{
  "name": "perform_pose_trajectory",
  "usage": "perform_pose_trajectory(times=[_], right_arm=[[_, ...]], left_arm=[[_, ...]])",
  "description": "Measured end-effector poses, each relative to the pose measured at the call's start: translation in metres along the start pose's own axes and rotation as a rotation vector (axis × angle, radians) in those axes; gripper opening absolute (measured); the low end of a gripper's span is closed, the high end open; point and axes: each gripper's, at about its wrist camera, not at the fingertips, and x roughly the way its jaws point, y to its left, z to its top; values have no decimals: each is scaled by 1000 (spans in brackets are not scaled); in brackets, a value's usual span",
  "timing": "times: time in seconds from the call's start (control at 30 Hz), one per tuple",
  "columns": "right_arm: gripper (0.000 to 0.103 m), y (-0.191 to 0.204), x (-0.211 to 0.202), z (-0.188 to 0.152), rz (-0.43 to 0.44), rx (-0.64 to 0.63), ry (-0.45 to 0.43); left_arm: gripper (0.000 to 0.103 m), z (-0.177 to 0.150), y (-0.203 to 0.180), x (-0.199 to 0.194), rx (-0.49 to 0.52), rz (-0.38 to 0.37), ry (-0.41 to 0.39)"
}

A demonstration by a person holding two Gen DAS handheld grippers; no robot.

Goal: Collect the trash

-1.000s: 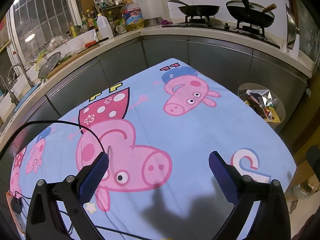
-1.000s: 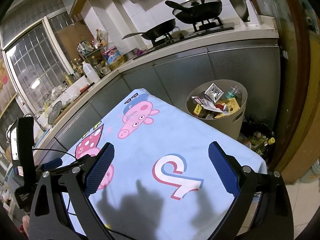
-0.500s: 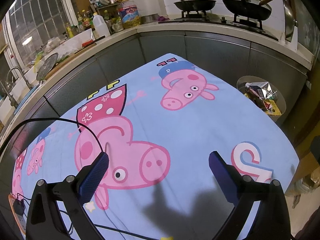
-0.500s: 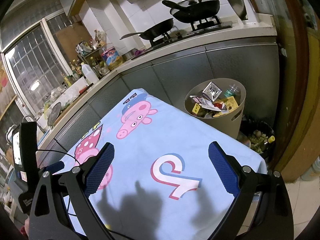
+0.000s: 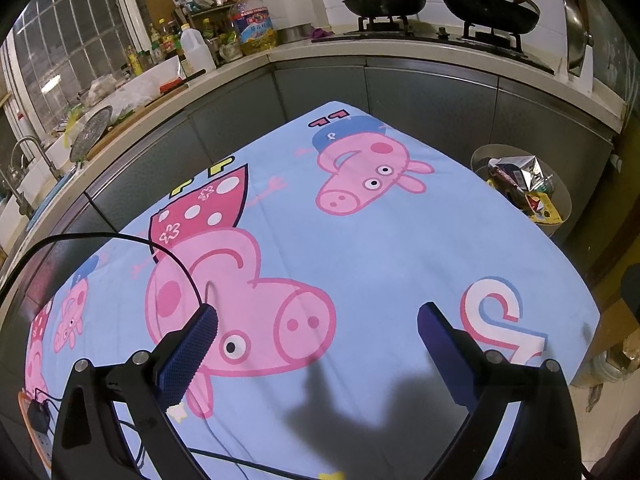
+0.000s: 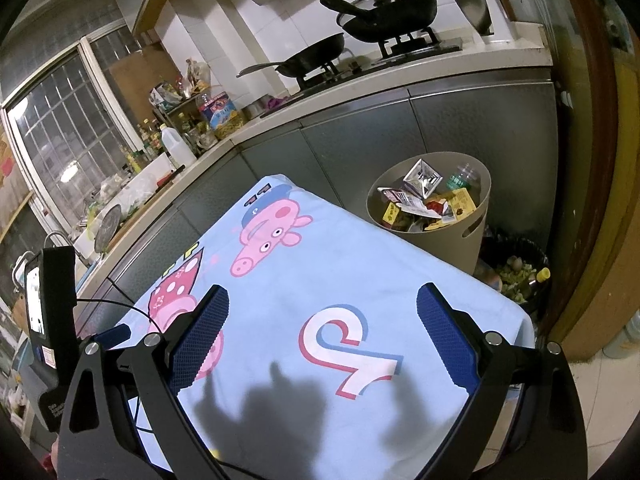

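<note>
Left gripper point(image 5: 316, 322) jaws spread wide, empty, right gripper point(image 6: 322, 308) likewise, side by side

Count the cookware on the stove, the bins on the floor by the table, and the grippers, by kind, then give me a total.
Open frying pan: 1
Lidded wok: 1
Beige trash bin full of wrappers: 1
Dark bin of food scraps: 1
Grippers, both open and empty: 2, left gripper, right gripper
Total: 6

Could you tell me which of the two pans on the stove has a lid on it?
The right-hand pan, nearer the room's corner, carries a glass lid with a wooden knob; the left pan is open.
</note>
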Motion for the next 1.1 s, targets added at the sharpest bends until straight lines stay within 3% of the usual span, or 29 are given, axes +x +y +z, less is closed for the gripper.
perform_pose_trajectory(times=[0.6,0.77,0.9,1.1], right_arm=[[94,-1,2,-6,0,13,7],[93,-1,2,-8,6,-4,4],[93,3,2,-14,10,-4,3],[93,6,2,-11,10,-8,7]], left_arm=[[99,-2,-2,4,2,-1,8],[99,-2,-2,2,-4,-56,0],[99,0,-3,-7,4,-50,-36],[99,3,0,-7,-14,-59,-29]])
